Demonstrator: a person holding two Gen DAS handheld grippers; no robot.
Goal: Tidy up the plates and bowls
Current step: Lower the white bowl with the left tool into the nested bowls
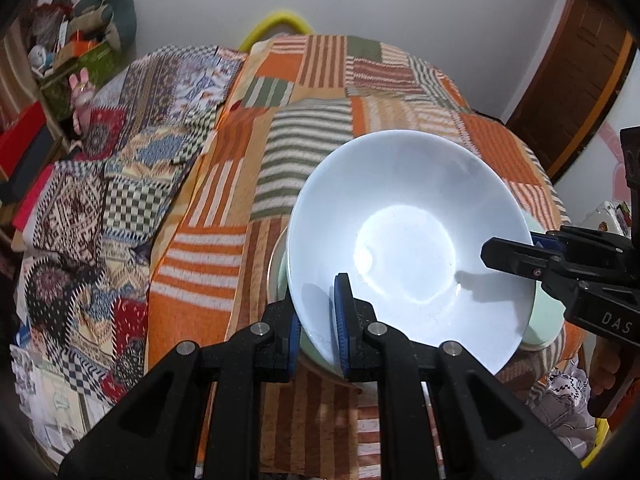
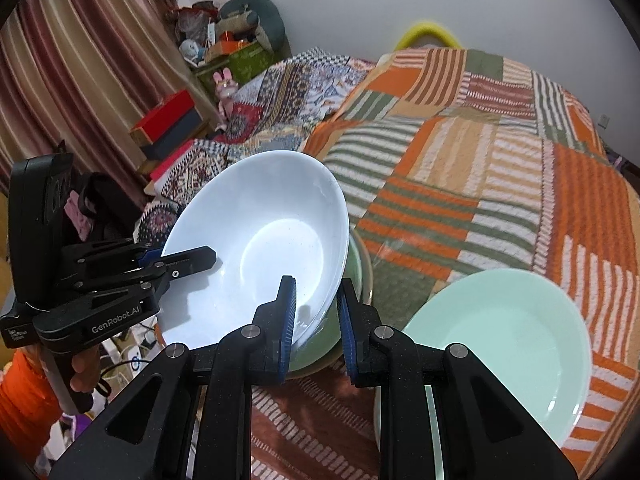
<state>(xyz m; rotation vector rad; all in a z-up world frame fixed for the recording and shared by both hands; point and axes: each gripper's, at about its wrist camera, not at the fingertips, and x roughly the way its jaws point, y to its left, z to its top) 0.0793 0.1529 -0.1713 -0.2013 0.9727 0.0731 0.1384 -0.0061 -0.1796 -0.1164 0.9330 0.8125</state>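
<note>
Over the striped patchwork quilt (image 2: pixel 460 184), a white bowl (image 2: pixel 256 240) is being held empty and tilted by both grippers. Left gripper (image 1: pixel 316 320) is pinching its near rim, jaws nearly closed on it; right gripper (image 2: pixel 316 320) is clamping the opposite rim likewise. Beneath it a pale green bowl (image 2: pixel 344 304) is sitting inside a cream bowl (image 2: pixel 366 264). Just beside, an empty mint-green plate (image 2: pixel 508 344) is lying on the quilt.
</note>
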